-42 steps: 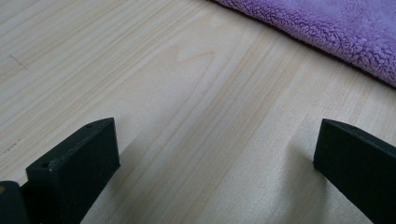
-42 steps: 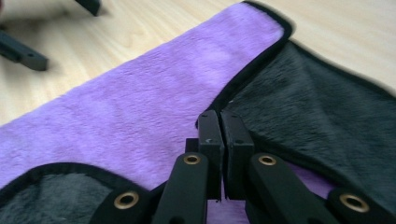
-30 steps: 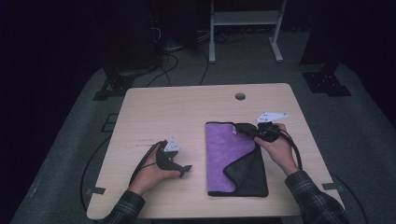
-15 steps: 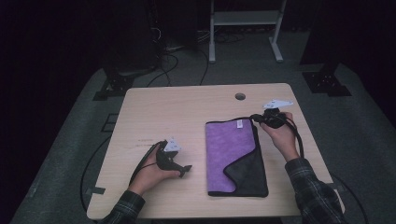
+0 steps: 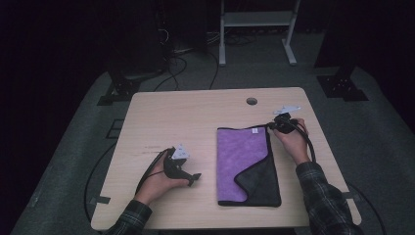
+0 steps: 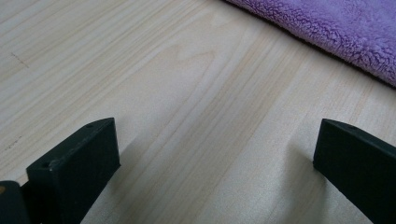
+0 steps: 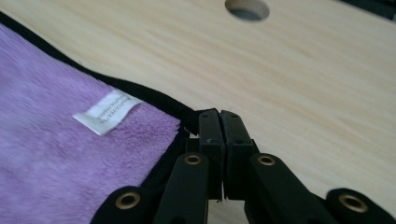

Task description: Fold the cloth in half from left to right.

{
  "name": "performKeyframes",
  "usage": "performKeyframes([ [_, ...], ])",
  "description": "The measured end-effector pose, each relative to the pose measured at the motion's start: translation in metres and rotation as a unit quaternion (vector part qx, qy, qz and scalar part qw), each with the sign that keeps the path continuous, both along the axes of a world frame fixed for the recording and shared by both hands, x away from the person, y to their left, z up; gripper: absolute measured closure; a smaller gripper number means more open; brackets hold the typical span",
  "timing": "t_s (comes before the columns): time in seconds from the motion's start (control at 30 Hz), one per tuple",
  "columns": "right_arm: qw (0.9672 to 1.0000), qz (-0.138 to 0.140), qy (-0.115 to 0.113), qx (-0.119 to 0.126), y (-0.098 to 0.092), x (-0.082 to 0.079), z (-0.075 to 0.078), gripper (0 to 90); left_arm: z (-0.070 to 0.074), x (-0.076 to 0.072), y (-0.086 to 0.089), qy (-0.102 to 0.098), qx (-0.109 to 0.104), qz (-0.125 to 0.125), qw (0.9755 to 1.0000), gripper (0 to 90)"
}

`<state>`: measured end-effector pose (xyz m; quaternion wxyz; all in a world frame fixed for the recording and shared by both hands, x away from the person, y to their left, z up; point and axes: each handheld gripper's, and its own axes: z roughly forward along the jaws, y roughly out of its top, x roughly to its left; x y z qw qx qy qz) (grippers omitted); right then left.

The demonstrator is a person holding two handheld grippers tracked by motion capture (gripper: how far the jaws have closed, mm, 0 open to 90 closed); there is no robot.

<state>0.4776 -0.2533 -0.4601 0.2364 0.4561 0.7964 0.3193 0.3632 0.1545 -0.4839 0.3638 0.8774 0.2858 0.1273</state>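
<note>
A purple cloth [image 5: 243,156] with a black underside lies flat on the right half of the wooden table [image 5: 195,117]. Its near right corner is folded over, dark side up [image 5: 262,182]. My right gripper [image 5: 270,127] is at the cloth's far right corner, next to the white label [image 5: 255,130]. In the right gripper view its jaws [image 7: 219,120] are shut together on the cloth's black hem [image 7: 154,100] at that corner. My left gripper [image 5: 195,178] rests on the table left of the cloth, jaws wide apart [image 6: 210,154] over bare wood, with the cloth's edge [image 6: 336,32] ahead.
A round cable hole [image 5: 251,101] sits in the table beyond the cloth, also seen in the right gripper view [image 7: 246,8]. Cables trail from both grippers. Dark floor, stands and a white frame [image 5: 257,29] lie behind the table.
My right gripper has carried the cloth's corner away from me and to the right, laying the far part of the flap flat and purple side up. The left gripper has stayed put.
</note>
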Motion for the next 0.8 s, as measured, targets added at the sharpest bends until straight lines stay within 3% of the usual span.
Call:
performKeyframes([
  [0.17, 0.9998, -0.003, 0.014, -0.012, 0.001, 0.005, -0.013, 86.3, 0.0, 0.0, 0.0, 0.0, 0.001, 0.0, 1.0, 0.0],
  [0.27, 0.9999, -0.011, 0.011, 0.005, -0.005, 0.006, -0.012, 75.8, 0.0, -0.001, 0.001, 0.001, 0.002, -0.001, 1.0, 0.0],
  [0.47, 0.9985, -0.021, -0.009, 0.049, -0.023, -0.001, 0.004, 71.1, 0.0, -0.001, 0.001, 0.001, 0.002, -0.001, 1.0, 0.0],
  [0.67, 0.9958, 0.007, -0.017, 0.09, -0.023, -0.019, 0.01, 69.9, 0.0, -0.001, 0.001, 0.001, 0.002, -0.001, 1.0, 0.0],
  [0.8, 0.9955, 0.027, -0.019, 0.089, -0.017, -0.03, 0.011, 68.5, 0.0, -0.001, 0.0, 0.001, 0.002, 0.0, 1.0, 0.0],
])
